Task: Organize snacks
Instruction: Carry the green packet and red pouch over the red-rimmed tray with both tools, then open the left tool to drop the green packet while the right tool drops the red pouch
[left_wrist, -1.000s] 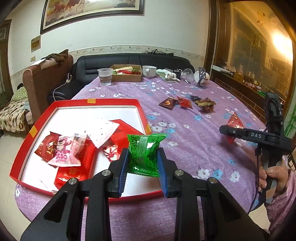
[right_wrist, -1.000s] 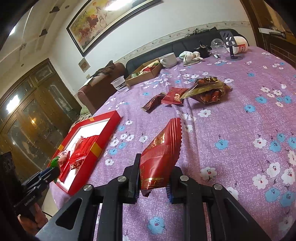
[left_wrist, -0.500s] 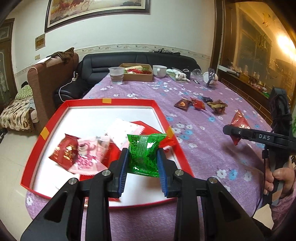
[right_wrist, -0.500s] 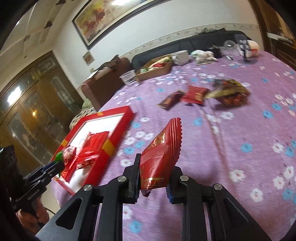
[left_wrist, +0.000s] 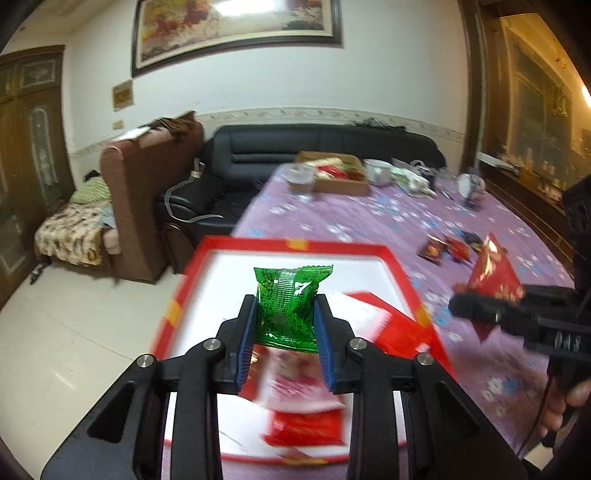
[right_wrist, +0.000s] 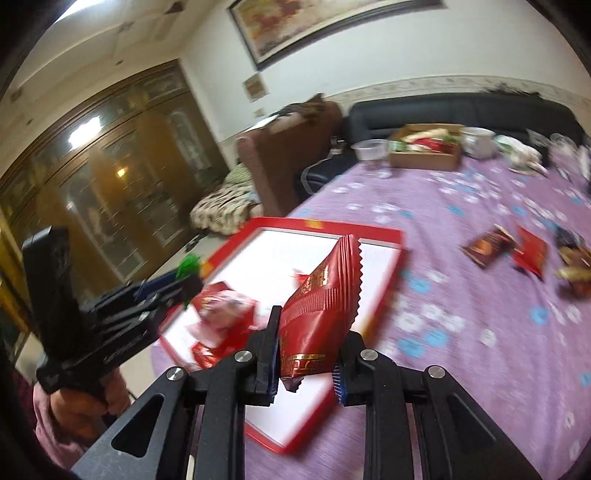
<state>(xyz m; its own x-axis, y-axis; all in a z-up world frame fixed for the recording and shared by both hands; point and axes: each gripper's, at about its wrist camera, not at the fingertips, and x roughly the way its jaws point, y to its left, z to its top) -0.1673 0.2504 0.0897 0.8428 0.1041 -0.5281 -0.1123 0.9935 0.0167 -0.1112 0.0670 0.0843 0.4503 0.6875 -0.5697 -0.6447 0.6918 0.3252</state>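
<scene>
My left gripper (left_wrist: 286, 325) is shut on a green snack packet (left_wrist: 290, 304) and holds it above the red-rimmed white tray (left_wrist: 295, 244), which holds several red and pink snack packets (left_wrist: 303, 398). My right gripper (right_wrist: 304, 354) is shut on a red snack packet (right_wrist: 319, 310) above the tray's right rim (right_wrist: 400, 236). In the left wrist view the right gripper (left_wrist: 476, 312) with its red packet (left_wrist: 493, 275) is to the right of the tray. The left gripper (right_wrist: 173, 286) shows at the left of the right wrist view.
Several loose snack packets (left_wrist: 447, 249) lie on the purple flowered tablecloth (right_wrist: 480, 314) right of the tray. A plastic cup (left_wrist: 301, 181), a cardboard box of snacks (left_wrist: 338, 173) and a white mug (left_wrist: 376, 171) stand at the far end. A black sofa (left_wrist: 295, 147) lies beyond.
Both grippers have moved left over the tray with their packets. The right gripper has come much closer to the left one. The views are blurred by the motion.
</scene>
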